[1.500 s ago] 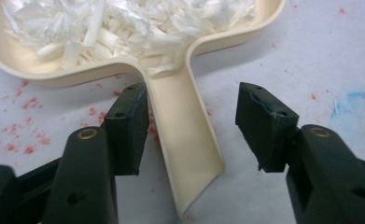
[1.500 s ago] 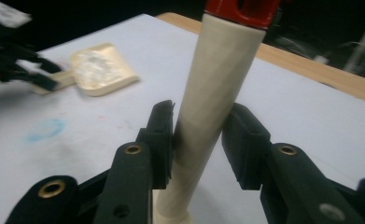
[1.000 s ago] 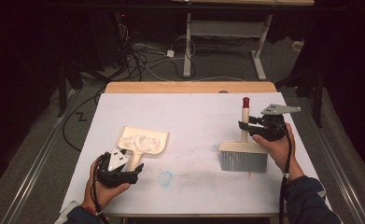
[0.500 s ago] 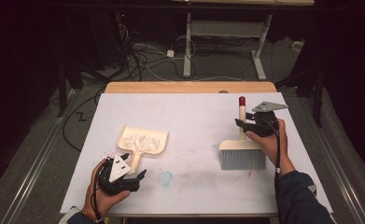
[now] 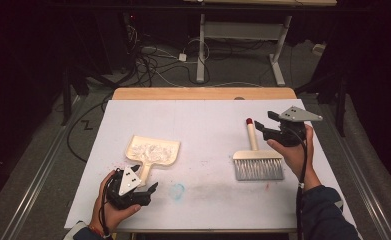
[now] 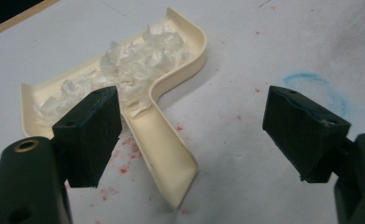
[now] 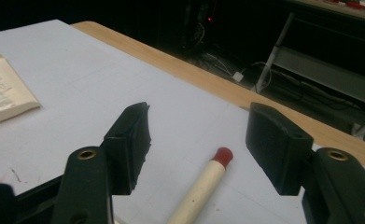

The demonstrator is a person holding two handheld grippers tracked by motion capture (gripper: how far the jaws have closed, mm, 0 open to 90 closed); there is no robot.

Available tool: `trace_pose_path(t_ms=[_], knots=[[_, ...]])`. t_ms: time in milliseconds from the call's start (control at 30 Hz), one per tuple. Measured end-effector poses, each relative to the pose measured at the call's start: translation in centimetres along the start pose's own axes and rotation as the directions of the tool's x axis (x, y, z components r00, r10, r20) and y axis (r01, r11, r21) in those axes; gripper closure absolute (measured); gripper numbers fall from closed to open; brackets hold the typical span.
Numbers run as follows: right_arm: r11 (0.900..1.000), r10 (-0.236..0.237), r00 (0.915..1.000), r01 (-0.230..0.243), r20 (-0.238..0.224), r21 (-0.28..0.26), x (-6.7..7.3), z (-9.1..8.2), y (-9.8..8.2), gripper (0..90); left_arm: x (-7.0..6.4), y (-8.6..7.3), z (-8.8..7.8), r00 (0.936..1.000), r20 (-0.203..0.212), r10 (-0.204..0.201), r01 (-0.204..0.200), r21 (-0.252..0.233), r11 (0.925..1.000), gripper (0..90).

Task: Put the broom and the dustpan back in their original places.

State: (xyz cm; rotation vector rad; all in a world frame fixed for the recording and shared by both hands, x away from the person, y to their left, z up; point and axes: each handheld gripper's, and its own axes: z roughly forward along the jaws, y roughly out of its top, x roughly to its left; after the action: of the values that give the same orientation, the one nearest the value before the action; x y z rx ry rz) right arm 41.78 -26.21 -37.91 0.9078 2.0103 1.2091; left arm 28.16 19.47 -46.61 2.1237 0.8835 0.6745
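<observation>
A cream dustpan (image 5: 153, 150) (image 6: 171, 79) holding white shredded paper (image 6: 129, 65) lies left of centre, with its handle pointing at me. My left gripper (image 5: 150, 192) (image 6: 194, 116) stands open at the end of that handle, touching nothing. A brush (image 5: 257, 160) with grey bristles lies flat at the right. Its cream, red-tipped handle (image 5: 253, 137) (image 7: 199, 186) points away from me. My right gripper (image 5: 264, 122) (image 7: 203, 130) hovers just above the handle's far end. Its jaws have just been opening, and the handle lies below the gap, untouched.
A white sheet (image 5: 208, 115) covers the table, marked with a blue chalk ring (image 5: 177, 190) (image 6: 320, 86) and red specks near the dustpan. The wooden table edge (image 5: 203, 93) runs along the far side. Cables and a white desk frame (image 5: 278, 55) lie beyond on the dark floor.
The right gripper has let go of the brush handle and opened. The handle, raised before, now lies flat on the sheet. The left gripper has stayed put.
</observation>
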Motion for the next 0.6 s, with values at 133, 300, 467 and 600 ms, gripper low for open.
trace_pose_path(t_ms=[133, 300, 467, 600], knots=[[1.0, -0.005, 1.0, 0.005, -0.004, -0.021, 0.3, -0.7, 0.2, 37.9, 0.0, 0.0, 0.1, 1.0, 0.0, 0.004, -0.004, 0.006, 1.0, 18.8], [0.999, -0.021, 0.9997, 0.021, -0.009, -0.047, 0.9, -1.8, 0.5, 34.8, 0.1, -0.1, 0.1, 1.0, -0.001, 0.005, -0.005, 0.007, 1.0, 18.7], [0.996, -0.04, 0.9992, 0.039, -0.004, -0.075, 1.6, -2.8, 0.7, 32.7, 0.1, -0.1, 0.0, 1.0, -0.005, 0.005, -0.005, 0.006, 1.0, 18.8], [0.995, -0.052, 0.9986, 0.052, 0.005, -0.082, 2.2, -3.6, 0.8, 29.4, 0.1, -0.1, 0.0, 1.0, -0.007, 0.004, -0.004, 0.008, 1.0, 18.8]])
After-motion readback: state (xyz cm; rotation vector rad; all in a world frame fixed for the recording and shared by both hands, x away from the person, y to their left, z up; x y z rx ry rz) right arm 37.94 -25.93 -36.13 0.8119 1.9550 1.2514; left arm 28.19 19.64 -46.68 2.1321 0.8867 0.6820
